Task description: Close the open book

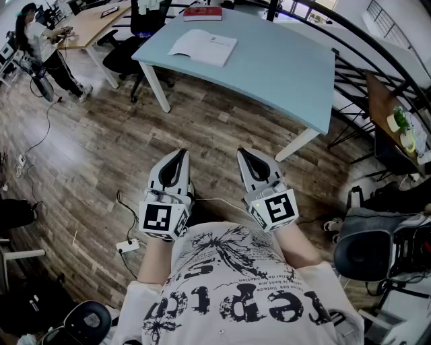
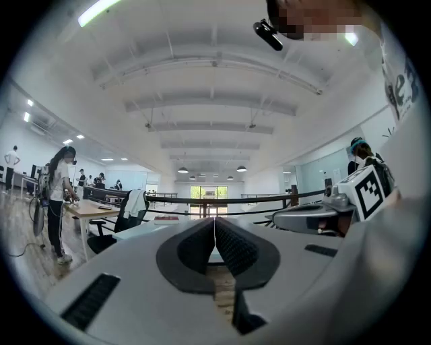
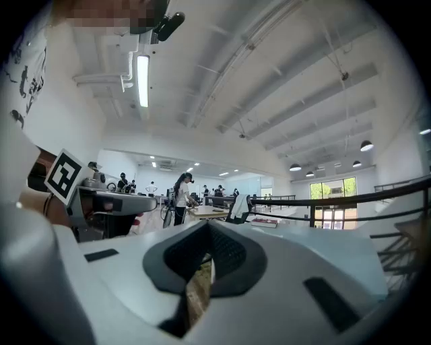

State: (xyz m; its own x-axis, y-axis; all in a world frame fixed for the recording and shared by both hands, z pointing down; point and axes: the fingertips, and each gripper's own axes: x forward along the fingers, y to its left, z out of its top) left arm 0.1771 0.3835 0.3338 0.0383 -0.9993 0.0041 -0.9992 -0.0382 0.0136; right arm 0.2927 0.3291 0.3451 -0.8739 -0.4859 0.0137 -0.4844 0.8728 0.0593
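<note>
Both sets of jaws pinched together, empty: left gripper (image 1: 178,156) and right gripper (image 1: 246,156) sit level at the waist, well apart from the open book (image 1: 203,47) on the table (image 1: 283,74), likely pre-approach

A closed red book (image 1: 202,13) lies on the pale-blue table (image 1: 283,64).

1. Open book (image 1: 202,47), by the table's (image 1: 283,74) left edge: page print too small for us to read.
2. Red book (image 1: 203,13), at the far edge: cover title too small to tell.
3. Left gripper view: the left gripper (image 2: 215,226) hides most of the table with its own shell; we cannot make out the open book there.
4. Head view: both hands are hidden under the left gripper and right gripper (image 1: 246,156); only forearms (image 1: 156,259) show.
5. Person (image 1: 40,47) at the far desk (image 1: 87,27): what they handle is too small to tell.
</note>
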